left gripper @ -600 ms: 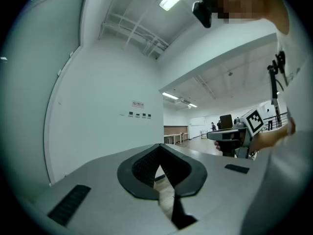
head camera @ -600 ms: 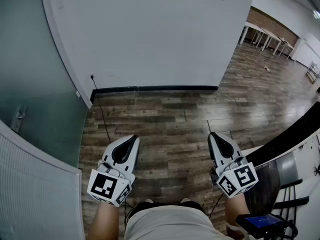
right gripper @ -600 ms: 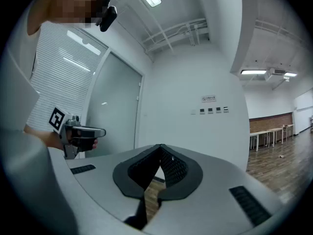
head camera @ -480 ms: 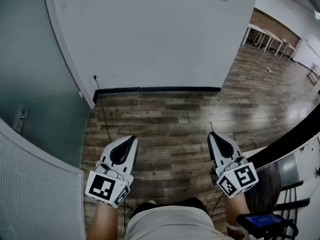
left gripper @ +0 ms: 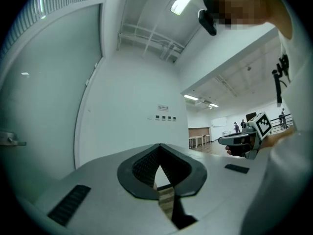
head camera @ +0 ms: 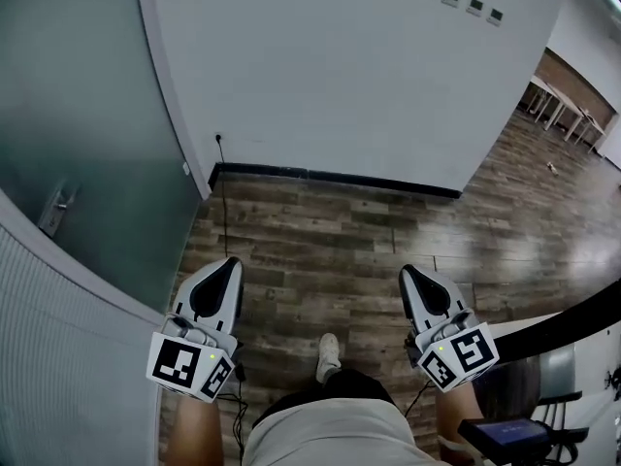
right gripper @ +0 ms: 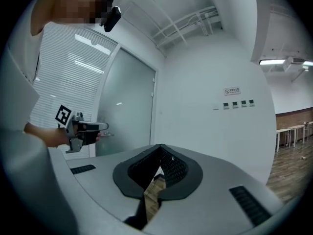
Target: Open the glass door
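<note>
The frosted glass door (head camera: 87,134) fills the head view's upper left, with its metal lever handle (head camera: 58,205) on the near side. My left gripper (head camera: 227,263) is held level over the wood floor, right of the door and well short of the handle, jaws shut and empty. My right gripper (head camera: 407,273) hangs level beside it, also shut on nothing. In the left gripper view the door (left gripper: 44,106) and handle (left gripper: 10,139) lie far left of my shut left gripper (left gripper: 159,149). The right gripper view shows the door (right gripper: 127,111) beyond the left gripper (right gripper: 85,127), past my shut right gripper (right gripper: 160,149).
A white wall (head camera: 340,76) with a black baseboard (head camera: 330,177) stands ahead; a cable (head camera: 225,223) runs down from a socket near the door frame. A ribbed white panel (head camera: 58,357) is at lower left. My shoe (head camera: 328,355) is forward. A dark counter edge (head camera: 572,323) and chair sit lower right.
The view has swung left: door and handle sit further right in the picture and nearer. A foot has stepped forward between the grippers. Both grippers stay shut, level and side by side.
</note>
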A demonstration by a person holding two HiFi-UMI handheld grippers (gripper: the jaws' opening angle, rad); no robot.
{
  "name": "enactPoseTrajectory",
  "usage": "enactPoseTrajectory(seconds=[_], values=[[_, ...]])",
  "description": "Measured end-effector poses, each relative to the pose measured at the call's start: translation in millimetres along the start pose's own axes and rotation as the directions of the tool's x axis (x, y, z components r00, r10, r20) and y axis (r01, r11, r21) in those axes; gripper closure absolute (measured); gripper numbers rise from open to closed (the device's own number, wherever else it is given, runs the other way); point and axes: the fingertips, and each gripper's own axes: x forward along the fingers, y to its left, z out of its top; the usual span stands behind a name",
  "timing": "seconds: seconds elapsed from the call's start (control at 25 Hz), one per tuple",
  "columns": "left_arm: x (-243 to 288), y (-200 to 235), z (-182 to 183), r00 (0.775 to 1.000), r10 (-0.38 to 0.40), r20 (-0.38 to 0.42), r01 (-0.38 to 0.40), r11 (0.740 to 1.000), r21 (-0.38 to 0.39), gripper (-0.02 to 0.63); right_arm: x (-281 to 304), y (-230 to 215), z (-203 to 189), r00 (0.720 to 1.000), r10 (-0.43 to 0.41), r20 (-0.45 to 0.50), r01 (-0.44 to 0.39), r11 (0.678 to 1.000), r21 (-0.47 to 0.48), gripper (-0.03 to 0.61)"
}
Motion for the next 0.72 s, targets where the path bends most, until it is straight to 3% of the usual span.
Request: enactPoseTrajectory(seconds=[0.2, 0.4, 0.56, 0.72], values=[[8.6, 46.9, -2.8, 0.995, 0.103, -0.013, -0.103, 0.995, 0.003, 0.614, 67.5, -4.4, -5.4, 0.996, 0.090, 0.011, -0.090, 0.996, 0.023, 0.578], [28.5, 93.6, 0.1, 0.975, 0.221, -0.017, -0.221, 0.975, 0.002, 0.614, 143.1, -16.0, -4.0, 0.980, 0.199, 0.013, -0.199, 0.979, 0.034, 0.578], [45.9, 127.7, 1.3, 0.947, 0.320, -0.022, -0.319, 0.948, 0.009, 0.614, 199.6, -31.5, -0.5, 0.961, 0.275, 0.016, -0.276, 0.961, 0.035, 0.578], [59.9, 155.4, 2.0, 0.905, 0.424, -0.030, -0.424, 0.906, 0.015, 0.614, 253.0, -46.2, 2.8, 0.934, 0.356, 0.028, -0.357, 0.933, 0.044, 0.578]])
